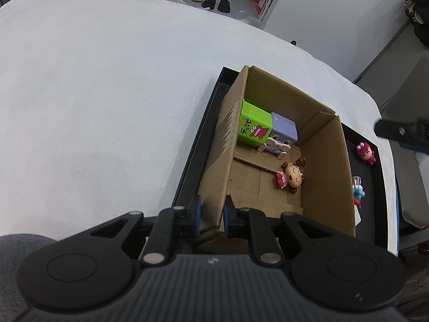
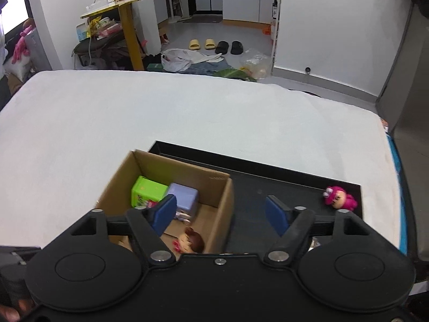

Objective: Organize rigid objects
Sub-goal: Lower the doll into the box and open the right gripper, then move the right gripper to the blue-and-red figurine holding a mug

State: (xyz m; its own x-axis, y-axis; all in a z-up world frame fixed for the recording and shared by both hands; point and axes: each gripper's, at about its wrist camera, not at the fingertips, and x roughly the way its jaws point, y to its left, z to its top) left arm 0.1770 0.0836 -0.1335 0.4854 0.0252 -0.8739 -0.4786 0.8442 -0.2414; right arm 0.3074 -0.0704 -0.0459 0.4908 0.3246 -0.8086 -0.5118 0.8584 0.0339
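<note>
An open cardboard box (image 1: 324,166) stands in a black tray (image 1: 198,145) on the white table. Inside it are a green cube (image 1: 253,127), a purple cube (image 1: 284,128) with a small bunny figure, and a brown-haired doll (image 1: 292,177) lying on its back. My left gripper (image 1: 212,209) is shut on the box's left wall near the front corner. My right gripper (image 2: 219,206) hangs open and empty over the box's right wall (image 2: 217,214). A pink figure (image 2: 339,198) lies in the tray (image 2: 268,185) to the right of the box. A blue and white figure (image 1: 358,191) lies nearer.
The white cloth-covered table (image 2: 161,118) stretches far to the left and behind the tray. Its right edge runs close to the tray. Beyond the table lie slippers (image 2: 203,44), a plastic bag (image 2: 177,60) and a yellow side table (image 2: 128,13).
</note>
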